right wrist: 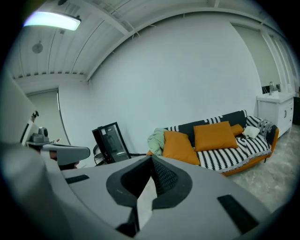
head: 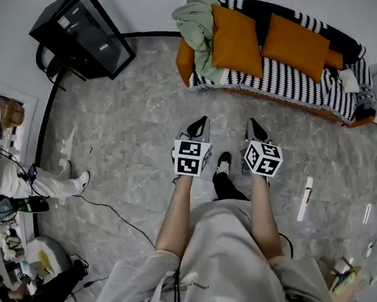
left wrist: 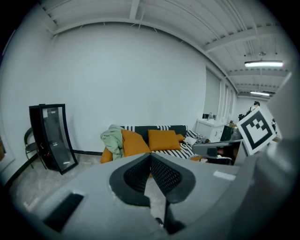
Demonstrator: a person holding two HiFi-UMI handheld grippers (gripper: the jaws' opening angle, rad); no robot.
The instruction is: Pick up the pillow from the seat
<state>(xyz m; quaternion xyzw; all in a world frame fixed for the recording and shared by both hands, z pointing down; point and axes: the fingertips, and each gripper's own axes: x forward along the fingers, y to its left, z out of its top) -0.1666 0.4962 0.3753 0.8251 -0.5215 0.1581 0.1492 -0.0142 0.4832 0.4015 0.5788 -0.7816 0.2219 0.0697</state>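
While an orange pillow (head: 234, 41) leans on the striped sofa (head: 282, 83), the left gripper (head: 203, 121) and the right gripper (head: 253, 123) hang closed; both empty.

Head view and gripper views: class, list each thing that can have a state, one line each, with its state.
Left gripper: jaws shut, empty.
Right gripper: jaws shut, empty.
Pale green blanket: crumpled on striped sofa.
Orange square pillow beside blanket: propped upright, untouched.
Other orange square pillow: propped upright, untouched.

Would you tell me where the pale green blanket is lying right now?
In the head view, the green blanket lies heaped at the left end of the sofa, top centre, right against the left orange pillow.
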